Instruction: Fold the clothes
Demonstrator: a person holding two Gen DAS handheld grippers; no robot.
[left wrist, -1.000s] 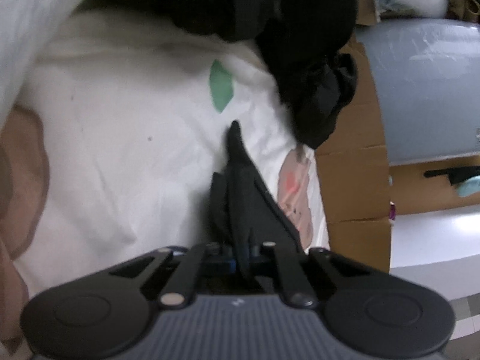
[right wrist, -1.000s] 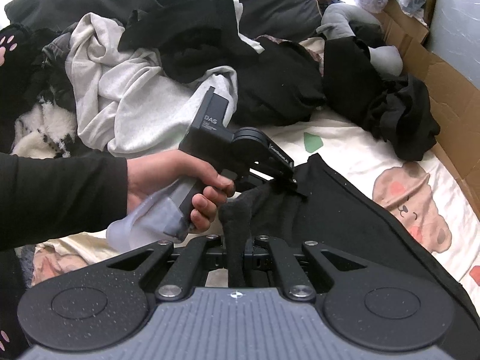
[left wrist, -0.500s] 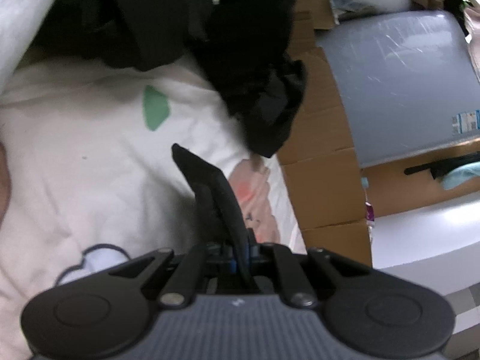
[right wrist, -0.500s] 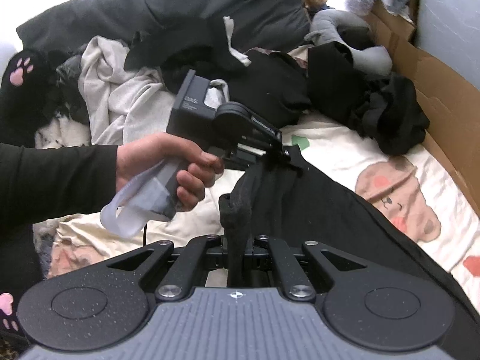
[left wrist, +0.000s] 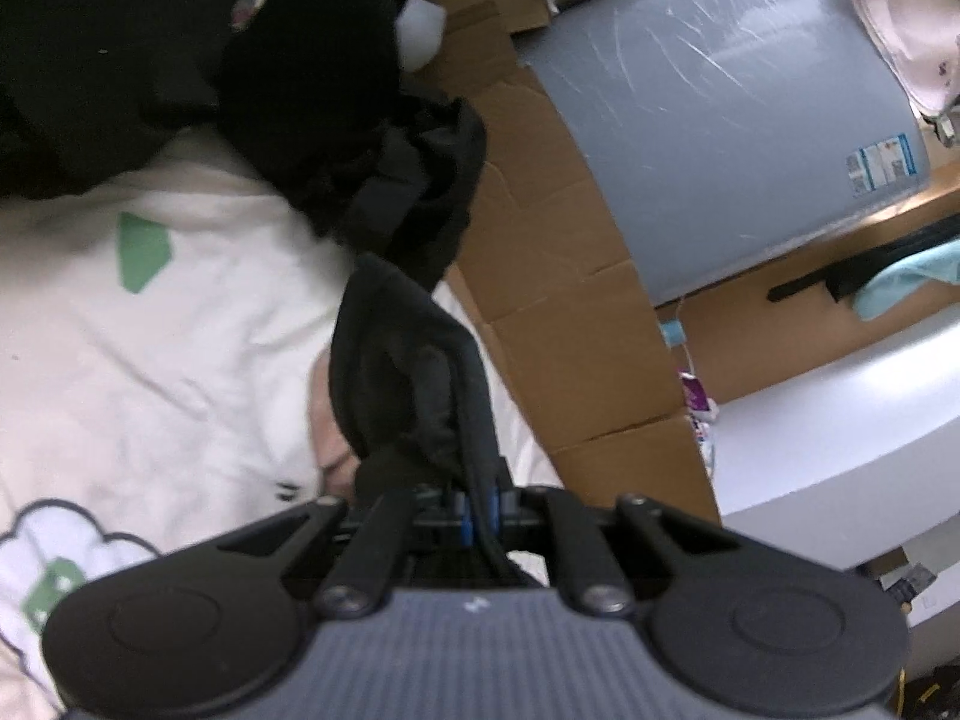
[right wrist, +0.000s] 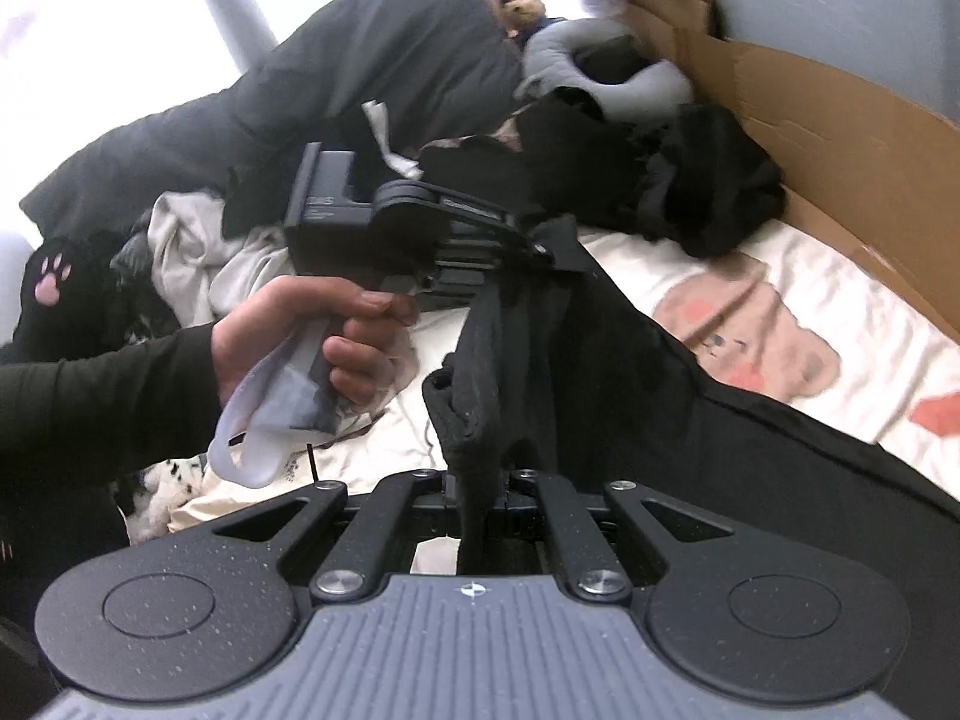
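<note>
A black garment hangs stretched between both grippers above a white patterned bedsheet. My right gripper is shut on a bunched edge of it near the bottom of the right wrist view. My left gripper, held by a hand, is shut on another edge further up. In the left wrist view the left gripper pinches a fold of the black garment that loops up in front of it. The fingertips are hidden by cloth in both views.
A heap of black clothes lies at the far side of the sheet, with white and grey garments and a dark pillow. A cardboard wall borders the bed's right side. A grey panel stands beyond it.
Both grippers have risen with the black garment, lifting it off the sheet. The left gripper has moved up and toward the cardboard side, and both wrists have rolled.
</note>
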